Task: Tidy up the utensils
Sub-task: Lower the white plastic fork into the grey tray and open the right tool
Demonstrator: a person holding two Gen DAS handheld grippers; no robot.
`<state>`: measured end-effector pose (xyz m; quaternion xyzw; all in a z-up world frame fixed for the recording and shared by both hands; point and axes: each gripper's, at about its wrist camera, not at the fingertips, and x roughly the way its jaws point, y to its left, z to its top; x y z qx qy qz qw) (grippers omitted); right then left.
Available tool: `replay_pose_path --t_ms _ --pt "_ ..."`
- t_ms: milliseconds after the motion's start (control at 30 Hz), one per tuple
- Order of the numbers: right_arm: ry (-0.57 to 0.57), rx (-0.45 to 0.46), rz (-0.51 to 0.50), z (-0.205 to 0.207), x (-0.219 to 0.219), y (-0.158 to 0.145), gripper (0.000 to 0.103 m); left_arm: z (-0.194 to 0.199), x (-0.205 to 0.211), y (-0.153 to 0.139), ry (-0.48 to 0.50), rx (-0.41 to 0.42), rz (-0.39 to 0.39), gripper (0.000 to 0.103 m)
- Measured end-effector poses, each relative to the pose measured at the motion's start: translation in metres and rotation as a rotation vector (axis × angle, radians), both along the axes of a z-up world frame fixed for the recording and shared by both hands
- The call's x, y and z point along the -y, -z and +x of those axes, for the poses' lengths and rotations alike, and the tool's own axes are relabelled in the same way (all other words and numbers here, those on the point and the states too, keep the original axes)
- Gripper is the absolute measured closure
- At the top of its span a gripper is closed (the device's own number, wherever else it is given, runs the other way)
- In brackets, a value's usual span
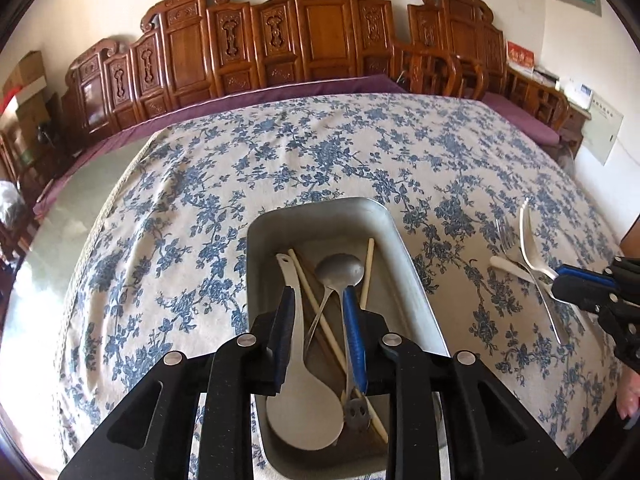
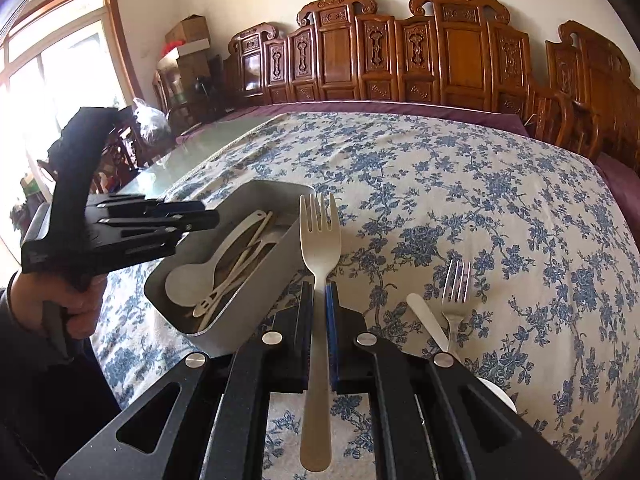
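Note:
A grey metal tray (image 1: 404, 248) sits on the floral tablecloth and holds a white rice paddle (image 1: 298, 376), a metal ladle (image 1: 340, 270), chopsticks (image 1: 316, 300) and other utensils. My left gripper (image 1: 318, 300) hovers open above the tray with nothing between its fingers. My right gripper (image 2: 319, 292) is shut on a beige fork (image 2: 318, 256), held tines forward above the cloth just right of the tray (image 2: 256, 280). A metal fork (image 2: 455, 284) and a white utensil handle (image 2: 426, 318) lie on the cloth to the right. In the left view the held fork (image 1: 530, 242) shows at the right.
The table is covered by a blue floral cloth (image 2: 460, 184), with bare glass (image 1: 76, 200) at its left. Carved wooden chairs (image 1: 320, 32) line the far side. The left gripper (image 2: 120, 232) and the hand holding it show in the right view.

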<state>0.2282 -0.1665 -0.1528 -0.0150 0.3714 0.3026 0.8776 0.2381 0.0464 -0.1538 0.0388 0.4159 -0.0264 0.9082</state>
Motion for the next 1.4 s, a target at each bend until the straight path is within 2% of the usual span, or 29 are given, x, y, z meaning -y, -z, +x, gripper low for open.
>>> replay_pose_path --t_ms 233,500,833,1100,1400 --pt "-0.016 -0.004 -0.024 0.006 -0.033 -0.002 0.095 -0.005 -0.019 -0.002 -0.001 0.003 -0.034 0.08" --pt "-0.041 -0.044 0.025 0.023 -0.082 -0.003 0.095 -0.006 -0.047 -0.01 -0.045 0.028 -0.042 0.08" --pt "-0.031 -0.105 -0.012 0.048 -0.132 0.021 0.095 -0.005 -0.079 -0.012 -0.111 0.028 -0.067 0.08" --pt "-0.01 -0.201 0.035 0.063 -0.137 0.044 0.095 -0.006 -0.082 -0.015 -0.125 0.047 -0.073 0.08" --pt "-0.029 -0.173 0.032 0.06 -0.136 0.042 0.094 -0.008 -0.077 -0.019 -0.125 0.061 -0.079 0.08"
